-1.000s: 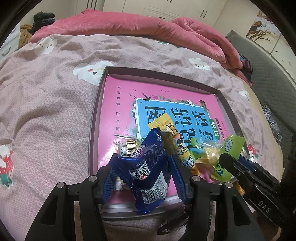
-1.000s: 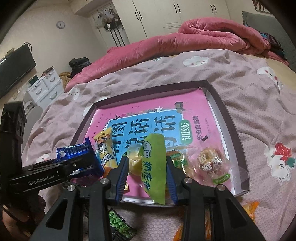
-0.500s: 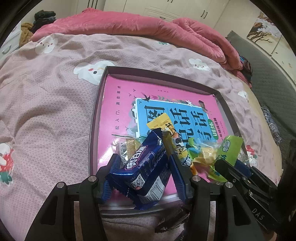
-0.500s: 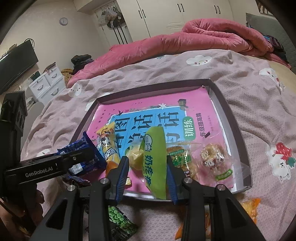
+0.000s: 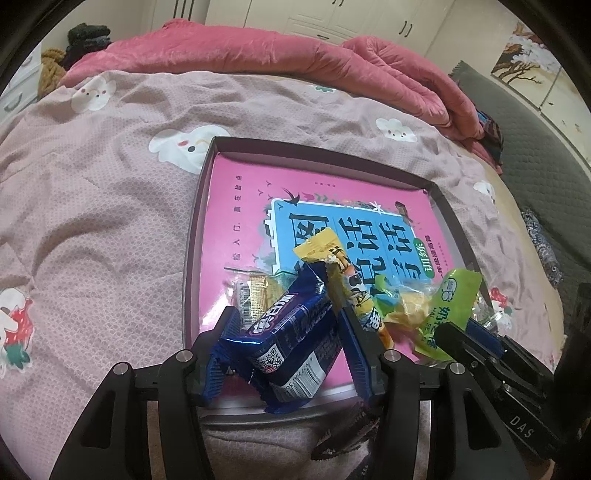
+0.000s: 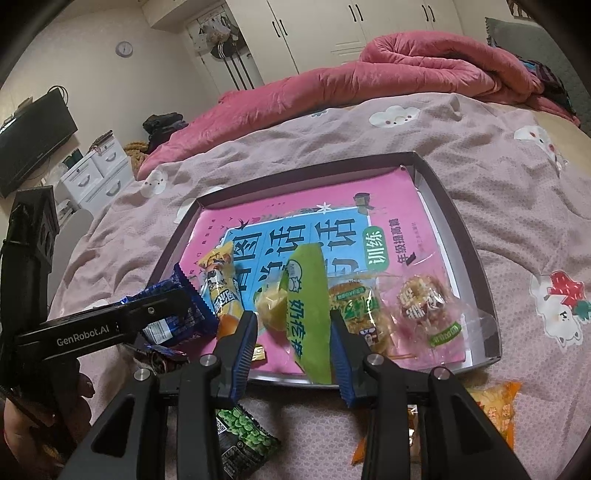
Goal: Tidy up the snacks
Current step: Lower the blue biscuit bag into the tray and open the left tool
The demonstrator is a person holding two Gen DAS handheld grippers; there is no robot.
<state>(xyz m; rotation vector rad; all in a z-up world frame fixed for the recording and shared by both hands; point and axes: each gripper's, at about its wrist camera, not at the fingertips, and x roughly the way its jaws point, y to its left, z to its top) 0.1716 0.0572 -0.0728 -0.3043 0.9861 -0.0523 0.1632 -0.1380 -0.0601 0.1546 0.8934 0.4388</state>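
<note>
- Closest to you: your left gripper (image 5: 284,332) has its blue pads clamped on a dark blue snack pack (image 5: 291,339), tilted over the near edge of the tray (image 5: 192,236).
- Your right gripper (image 6: 291,339) is pinching a lime green packet (image 6: 308,310) edge-on between its pads, over the near rim of the tray too.
- Loose on the bed in front of the right gripper: a green pea packet (image 6: 245,441) and an orange packet (image 6: 495,406) off to the right, both outside the tray.
- In the near half of the tray, left to right in the right wrist view: a yellow stick pack (image 6: 219,284), a yellow wrapped candy (image 6: 271,308), a clear pack with green print (image 6: 356,306) and a clear pack holding a round brown cake (image 6: 424,301).
- Under them all lies a pink book (image 5: 258,192) filling the tray floor.
- The tray sits on a pinkish bedsheet (image 5: 92,221) with cartoon prints.
- At the far end there's a rolled-up pink quilt (image 6: 424,66), with white wardrobes (image 6: 314,33) behind it.
</note>
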